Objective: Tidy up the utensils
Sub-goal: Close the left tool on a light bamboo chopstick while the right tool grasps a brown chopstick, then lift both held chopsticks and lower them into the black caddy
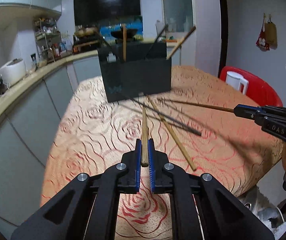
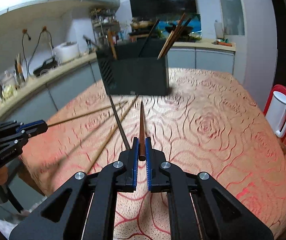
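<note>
Left wrist view: left gripper (image 1: 144, 150) clamps a light wooden chopstick (image 1: 144, 132), tip pointing toward the black holder (image 1: 137, 78).
Right wrist view: right gripper (image 2: 142, 148) pinches a dark brown chopstick (image 2: 141, 128).
Table: loose chopsticks (image 1: 173, 134) lie crossed on the rose-patterned tablecloth (image 2: 213, 132) before the holder.
Holder: several chopsticks lean inside.
</note>
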Action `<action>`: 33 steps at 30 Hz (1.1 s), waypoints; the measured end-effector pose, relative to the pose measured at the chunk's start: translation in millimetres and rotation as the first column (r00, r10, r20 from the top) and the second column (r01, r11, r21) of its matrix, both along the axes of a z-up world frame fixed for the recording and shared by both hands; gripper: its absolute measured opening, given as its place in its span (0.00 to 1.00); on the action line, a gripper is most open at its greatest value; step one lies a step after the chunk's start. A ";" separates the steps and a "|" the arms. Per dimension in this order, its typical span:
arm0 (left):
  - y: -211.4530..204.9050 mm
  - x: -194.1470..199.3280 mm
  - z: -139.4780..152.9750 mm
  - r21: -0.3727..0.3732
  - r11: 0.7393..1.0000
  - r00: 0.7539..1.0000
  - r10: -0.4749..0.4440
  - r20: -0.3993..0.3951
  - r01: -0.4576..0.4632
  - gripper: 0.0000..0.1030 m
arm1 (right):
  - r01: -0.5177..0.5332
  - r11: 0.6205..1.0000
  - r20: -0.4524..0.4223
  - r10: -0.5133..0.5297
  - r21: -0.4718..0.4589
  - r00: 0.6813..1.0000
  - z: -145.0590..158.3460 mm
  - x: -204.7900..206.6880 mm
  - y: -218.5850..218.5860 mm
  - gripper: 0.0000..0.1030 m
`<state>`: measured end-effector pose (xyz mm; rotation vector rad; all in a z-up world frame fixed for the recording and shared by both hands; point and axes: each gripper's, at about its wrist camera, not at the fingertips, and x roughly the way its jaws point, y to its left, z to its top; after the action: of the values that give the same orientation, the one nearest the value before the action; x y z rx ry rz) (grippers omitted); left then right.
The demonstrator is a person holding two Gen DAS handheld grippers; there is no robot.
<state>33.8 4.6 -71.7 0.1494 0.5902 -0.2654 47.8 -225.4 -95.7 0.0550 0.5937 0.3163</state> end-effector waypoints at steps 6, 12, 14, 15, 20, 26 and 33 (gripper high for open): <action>9.9 -4.5 36.7 -0.020 1.000 0.995 0.013 0.095 -0.011 0.06 | 0.001 0.999 0.076 -0.005 0.051 0.997 38.8 1.2 -11.1 0.07; 20.2 2.8 70.1 -0.054 0.998 0.988 0.031 0.151 -0.023 0.06 | -0.020 0.998 0.146 0.010 0.064 0.989 70.5 5.9 -7.6 0.07; 23.2 6.2 78.1 -0.065 0.998 0.986 0.035 0.164 -0.024 0.06 | -0.025 0.998 0.164 0.014 0.064 0.986 79.0 8.7 -5.5 0.07; 23.9 8.5 82.9 -0.068 0.997 0.984 0.035 0.172 -0.023 0.06 | -0.027 0.998 0.169 0.016 0.064 0.985 82.3 10.3 -4.4 0.07; 26.2 22.3 97.3 -0.084 0.996 0.983 0.028 0.179 -0.013 0.06 | -0.033 0.998 0.184 0.022 0.061 0.983 97.2 19.2 0.8 0.07; 27.3 33.9 108.4 -0.120 0.993 0.984 0.014 0.180 0.008 0.06 | -0.024 0.998 0.178 0.012 0.065 0.984 110.2 33.1 -0.7 0.07; 24.0 50.2 116.5 -0.113 0.993 0.986 -0.002 0.168 0.021 0.06 | -0.015 0.997 0.160 0.003 0.071 0.987 122.1 55.3 -4.5 0.07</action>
<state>84.0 28.6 44.8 0.0634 0.4060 -0.2943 103.1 -229.9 26.5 0.0950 0.4237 0.3475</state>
